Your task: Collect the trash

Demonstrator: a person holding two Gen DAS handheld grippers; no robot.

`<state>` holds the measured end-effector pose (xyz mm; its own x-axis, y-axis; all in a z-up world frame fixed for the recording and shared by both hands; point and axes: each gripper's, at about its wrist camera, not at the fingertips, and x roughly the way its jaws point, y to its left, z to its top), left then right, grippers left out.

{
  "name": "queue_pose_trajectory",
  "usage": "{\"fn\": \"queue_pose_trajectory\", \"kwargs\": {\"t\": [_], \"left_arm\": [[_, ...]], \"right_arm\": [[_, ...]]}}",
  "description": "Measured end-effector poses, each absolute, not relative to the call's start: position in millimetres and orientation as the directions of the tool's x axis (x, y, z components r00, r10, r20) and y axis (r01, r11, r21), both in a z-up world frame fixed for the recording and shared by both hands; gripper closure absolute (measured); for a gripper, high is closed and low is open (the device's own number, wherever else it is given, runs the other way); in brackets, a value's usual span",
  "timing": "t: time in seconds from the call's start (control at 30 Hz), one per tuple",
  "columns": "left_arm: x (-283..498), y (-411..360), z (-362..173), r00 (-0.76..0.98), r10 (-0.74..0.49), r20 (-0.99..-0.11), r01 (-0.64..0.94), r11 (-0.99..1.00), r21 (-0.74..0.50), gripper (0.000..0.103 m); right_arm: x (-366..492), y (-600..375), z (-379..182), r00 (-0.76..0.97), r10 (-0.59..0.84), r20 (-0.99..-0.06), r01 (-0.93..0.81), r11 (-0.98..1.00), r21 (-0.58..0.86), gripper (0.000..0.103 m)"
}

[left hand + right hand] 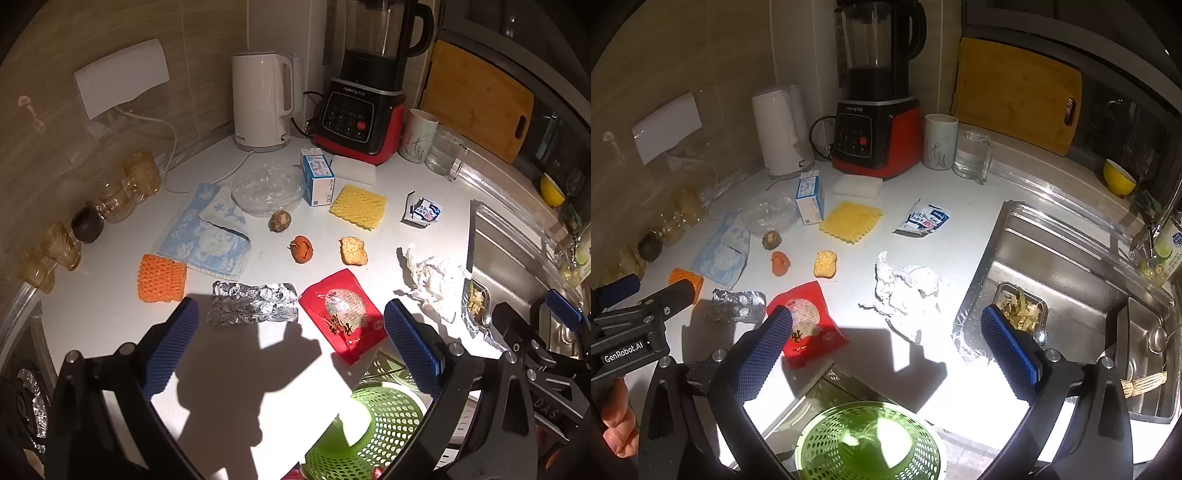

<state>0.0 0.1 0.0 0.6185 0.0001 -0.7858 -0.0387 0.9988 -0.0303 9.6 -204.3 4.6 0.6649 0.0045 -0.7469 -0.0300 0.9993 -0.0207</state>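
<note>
Both tongs, left (291,347) and right (886,350), hang open and empty above the counter (960,251), where the crumpled tissue (908,295) (light, soft, easily torn) invites a pinch at its bunched middle.

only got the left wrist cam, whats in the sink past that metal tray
observer: A ladle lies in the lower basin of the sink, to the right of the tray of scraps.
operator: anything else down there
observer: A straw-coloured bundle, possibly a brush, lies nearer the basin's front edge.
operator: right tongs holding anything
observer: No. The right tongs are open and empty, with the green basket below them.
</note>
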Motion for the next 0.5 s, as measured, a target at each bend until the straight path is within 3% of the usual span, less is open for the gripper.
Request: {"fn": "queue_pose_trajectory", "kwargs": {"t": [0.5], "left_arm": [[-0.1,0.4,-0.2,0.617,0.0,-0.787,-0.04,0.999,-0.031,0.008]], "right_arm": [[9.7,-204.8,4.6,0.664,0.005,-0.748,-0.03,0.999,-0.02,0.002]]}}
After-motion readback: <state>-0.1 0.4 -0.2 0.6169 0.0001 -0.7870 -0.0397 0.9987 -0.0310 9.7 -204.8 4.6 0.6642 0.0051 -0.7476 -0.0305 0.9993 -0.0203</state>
